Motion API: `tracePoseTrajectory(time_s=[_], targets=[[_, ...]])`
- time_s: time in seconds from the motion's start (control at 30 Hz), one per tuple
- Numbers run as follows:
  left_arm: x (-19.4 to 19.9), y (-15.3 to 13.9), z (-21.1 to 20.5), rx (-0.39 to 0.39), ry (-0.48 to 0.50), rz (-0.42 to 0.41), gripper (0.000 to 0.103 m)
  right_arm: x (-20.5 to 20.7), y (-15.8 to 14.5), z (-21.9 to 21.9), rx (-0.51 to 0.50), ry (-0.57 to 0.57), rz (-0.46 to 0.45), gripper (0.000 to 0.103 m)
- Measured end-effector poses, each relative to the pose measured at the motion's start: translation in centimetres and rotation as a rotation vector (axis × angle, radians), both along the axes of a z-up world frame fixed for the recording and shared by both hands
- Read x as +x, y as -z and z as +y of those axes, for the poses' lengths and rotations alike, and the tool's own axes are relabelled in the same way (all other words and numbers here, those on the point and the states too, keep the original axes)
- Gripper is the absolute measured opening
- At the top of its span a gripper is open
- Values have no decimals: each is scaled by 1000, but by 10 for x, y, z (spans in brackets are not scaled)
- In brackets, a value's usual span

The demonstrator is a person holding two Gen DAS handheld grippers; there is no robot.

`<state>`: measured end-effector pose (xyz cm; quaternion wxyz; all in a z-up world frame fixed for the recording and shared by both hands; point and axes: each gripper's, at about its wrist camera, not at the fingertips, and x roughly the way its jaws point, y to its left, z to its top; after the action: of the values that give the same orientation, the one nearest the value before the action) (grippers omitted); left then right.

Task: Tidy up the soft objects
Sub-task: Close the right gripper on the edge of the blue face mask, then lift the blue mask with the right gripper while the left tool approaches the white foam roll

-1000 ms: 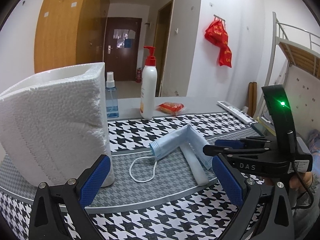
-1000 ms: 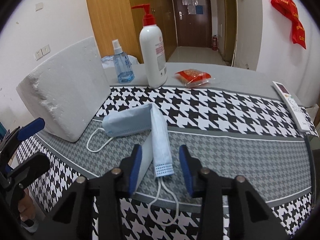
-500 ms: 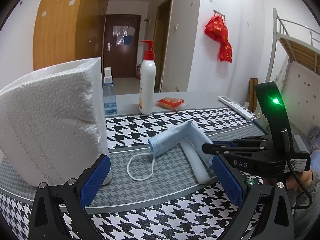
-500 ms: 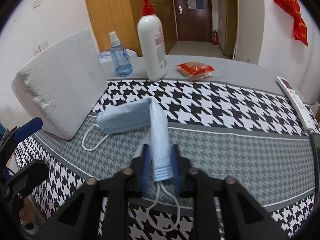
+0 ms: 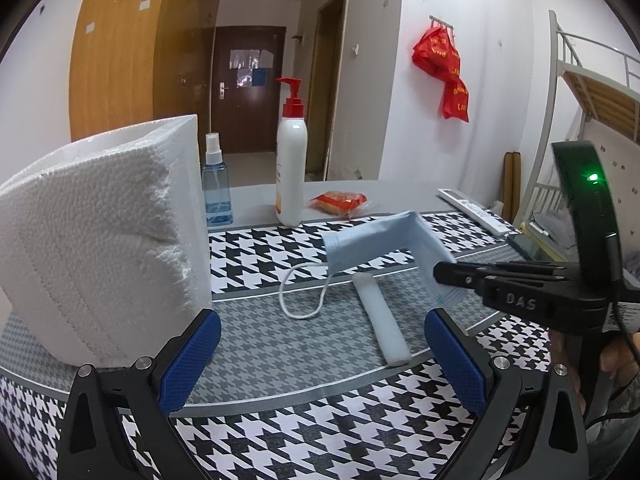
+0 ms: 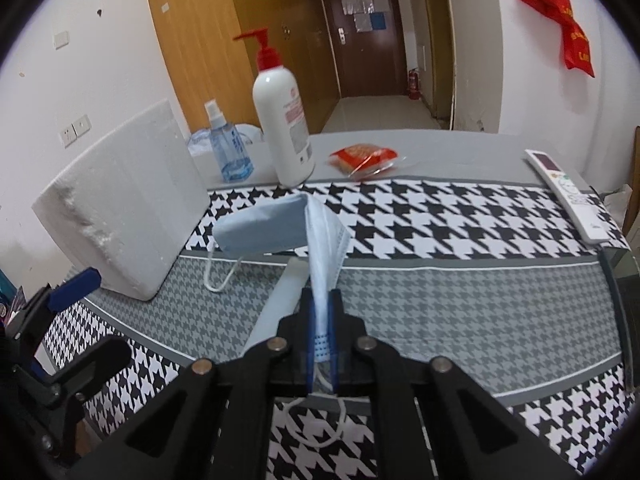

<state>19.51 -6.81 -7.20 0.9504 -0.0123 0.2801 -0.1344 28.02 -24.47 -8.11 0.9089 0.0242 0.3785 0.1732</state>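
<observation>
A light blue face mask [image 5: 372, 242] [image 6: 260, 228], bent at a corner, hangs a little above the houndstooth cloth. My right gripper [image 6: 322, 320] [image 5: 440, 272] is shut on its near end, and one ear loop [image 6: 316, 420] dangles below the jaws. The other ear loop [image 5: 304, 292] trails on the cloth. A white foam tube [image 5: 382, 320] [image 6: 286, 292] lies on the cloth under the mask. My left gripper [image 5: 320, 344] [image 6: 86, 320] stands open near the table's front edge, nothing between its blue pads, close to a white styrofoam block [image 5: 100, 240] [image 6: 124, 208].
A white pump bottle [image 6: 286, 128], a blue spray bottle [image 6: 226, 148] and a red snack packet [image 6: 362, 158] stand along the back of the table. A remote control [image 6: 568, 196] lies at the right edge. A bunk bed frame [image 5: 576, 80] rises on the right.
My right gripper's jaws closed onto the mask's near end and lifted it slightly, baring the foam tube beneath. The left gripper stayed open and nearly still.
</observation>
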Motion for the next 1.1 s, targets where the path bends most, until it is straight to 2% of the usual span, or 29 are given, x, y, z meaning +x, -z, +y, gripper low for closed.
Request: tracePoseTrajectory(time_s=[0.37,1.1], targets=[[-4,-2,-19,20,21,4,102,-26,-17,-24,17,45,-47,8],[-1,3,-50,62,36,31,102,-48,-24,-71,48,142,-91,8]])
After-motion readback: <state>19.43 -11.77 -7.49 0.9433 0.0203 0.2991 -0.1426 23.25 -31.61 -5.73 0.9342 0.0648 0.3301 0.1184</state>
